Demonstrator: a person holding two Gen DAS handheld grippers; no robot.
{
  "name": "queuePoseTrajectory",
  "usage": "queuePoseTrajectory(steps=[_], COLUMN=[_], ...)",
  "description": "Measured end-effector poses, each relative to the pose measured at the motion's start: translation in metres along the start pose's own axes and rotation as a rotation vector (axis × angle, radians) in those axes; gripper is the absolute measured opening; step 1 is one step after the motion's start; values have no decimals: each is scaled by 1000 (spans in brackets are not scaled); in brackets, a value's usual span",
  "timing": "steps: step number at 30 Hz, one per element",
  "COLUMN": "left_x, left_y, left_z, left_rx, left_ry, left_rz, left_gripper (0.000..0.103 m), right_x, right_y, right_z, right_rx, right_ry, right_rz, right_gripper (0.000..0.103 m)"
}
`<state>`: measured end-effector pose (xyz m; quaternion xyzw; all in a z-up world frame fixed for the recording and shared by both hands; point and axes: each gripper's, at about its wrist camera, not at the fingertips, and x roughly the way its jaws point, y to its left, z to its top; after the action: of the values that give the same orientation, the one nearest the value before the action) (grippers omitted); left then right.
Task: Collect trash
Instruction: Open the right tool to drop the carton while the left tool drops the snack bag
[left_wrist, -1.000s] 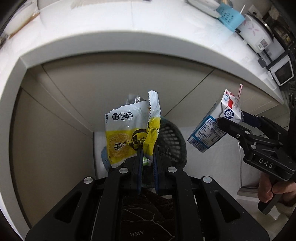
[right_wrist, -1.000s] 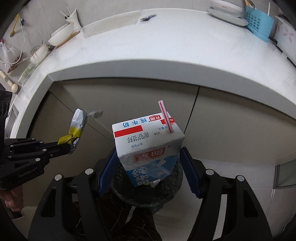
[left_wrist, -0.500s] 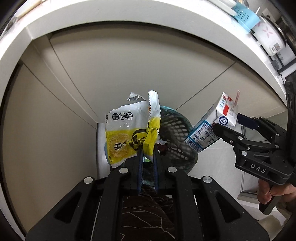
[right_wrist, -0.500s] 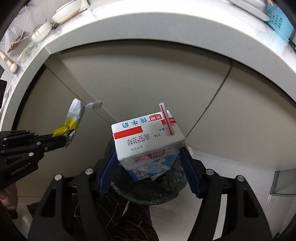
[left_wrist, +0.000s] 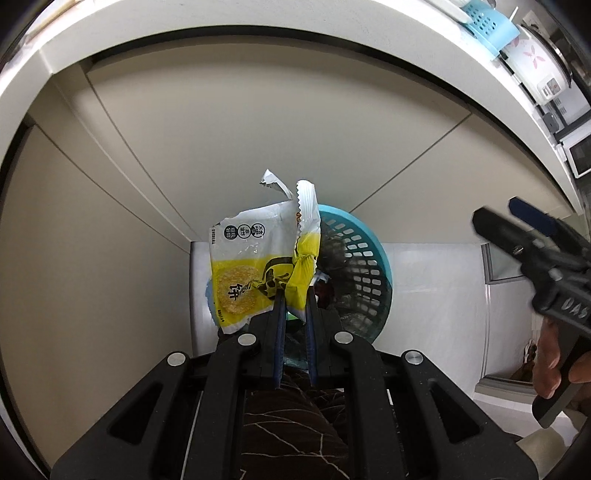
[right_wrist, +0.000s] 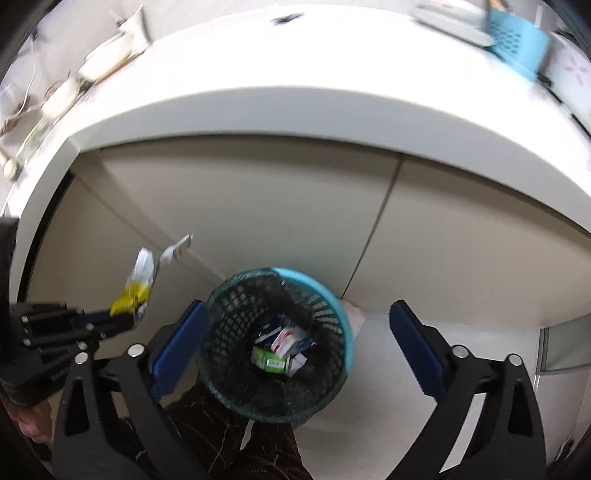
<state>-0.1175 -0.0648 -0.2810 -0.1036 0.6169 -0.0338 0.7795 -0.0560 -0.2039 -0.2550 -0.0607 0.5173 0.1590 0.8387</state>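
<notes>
My left gripper (left_wrist: 294, 295) is shut on a yellow and white snack wrapper (left_wrist: 251, 269), held above and just left of a teal mesh trash bin (left_wrist: 364, 266). In the right wrist view the wrapper (right_wrist: 138, 284) hangs from the left gripper (right_wrist: 125, 321) left of the bin (right_wrist: 332, 295). My right gripper (right_wrist: 299, 325) is open and empty above the bin. The milk carton (right_wrist: 286, 339) lies inside the bin among other trash. The right gripper also shows at the right edge of the left wrist view (left_wrist: 495, 218).
Beige cabinet doors (right_wrist: 258, 206) stand behind the bin under a white countertop (right_wrist: 295, 77). Bowls (right_wrist: 107, 62) and a blue basket (right_wrist: 517, 37) sit on the counter. The floor (right_wrist: 369, 406) is white tile.
My right gripper has opened and the milk carton has dropped into the bin. My left gripper still holds the wrapper and has moved down toward the bin.
</notes>
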Motion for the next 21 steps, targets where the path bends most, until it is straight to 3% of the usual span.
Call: queuePoseTrajectory(steps=[21], left_x=[42], left_y=[-33], left_z=[3], left_rx=[158], left_ry=[103], left_rz=[26], left_gripper=[9], right_x=[-25], right_y=[-29], right_z=[-14], right_rx=[61], right_ry=[-11], right_rz=[-38], right_gripper=[95])
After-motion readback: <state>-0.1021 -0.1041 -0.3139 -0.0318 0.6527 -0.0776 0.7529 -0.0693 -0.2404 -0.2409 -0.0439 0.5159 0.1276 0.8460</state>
